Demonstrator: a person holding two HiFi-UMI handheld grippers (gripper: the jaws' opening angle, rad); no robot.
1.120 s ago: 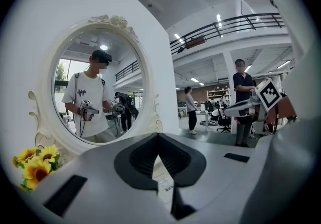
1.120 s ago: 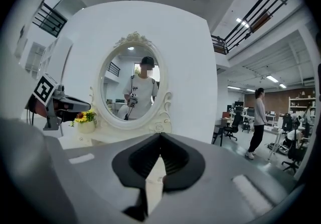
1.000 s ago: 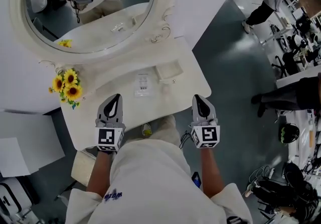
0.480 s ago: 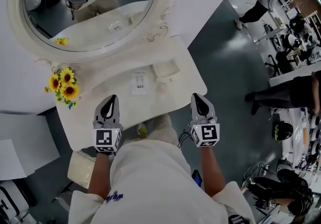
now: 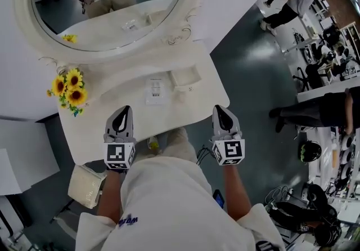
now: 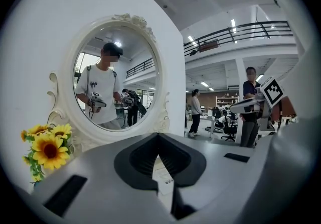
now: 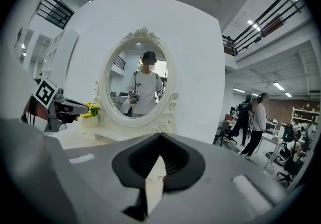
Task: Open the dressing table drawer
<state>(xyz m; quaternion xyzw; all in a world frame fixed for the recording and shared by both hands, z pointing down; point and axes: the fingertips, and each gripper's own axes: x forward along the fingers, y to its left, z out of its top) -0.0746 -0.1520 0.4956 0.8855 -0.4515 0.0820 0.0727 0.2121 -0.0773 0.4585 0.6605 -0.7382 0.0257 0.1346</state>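
The white dressing table (image 5: 93, 131) stands in front of me under its oval mirror (image 5: 107, 8). A small drawer unit (image 5: 187, 78) with a knob sits on the tabletop right of centre. My left gripper (image 5: 124, 108) hovers over the table's front edge at the left, jaws shut and empty. My right gripper (image 5: 220, 107) hangs at the front right corner, also shut on nothing. In the left gripper view the closed jaws (image 6: 158, 134) point at the mirror. The right gripper view shows its closed jaws (image 7: 160, 135) aimed at the table, with a small knob (image 7: 157, 178) seen through the gap.
Sunflowers (image 5: 68, 89) stand at the table's left end, and a flat packet (image 5: 155, 89) lies mid-table. A cream stool (image 5: 85, 185) sits below left. People (image 5: 292, 5) stand on the grey floor to the right, among desks and chairs.
Both grippers keep their places at the table's front edge. The head view has drifted a little, so the table sits slightly higher and further left in the picture.
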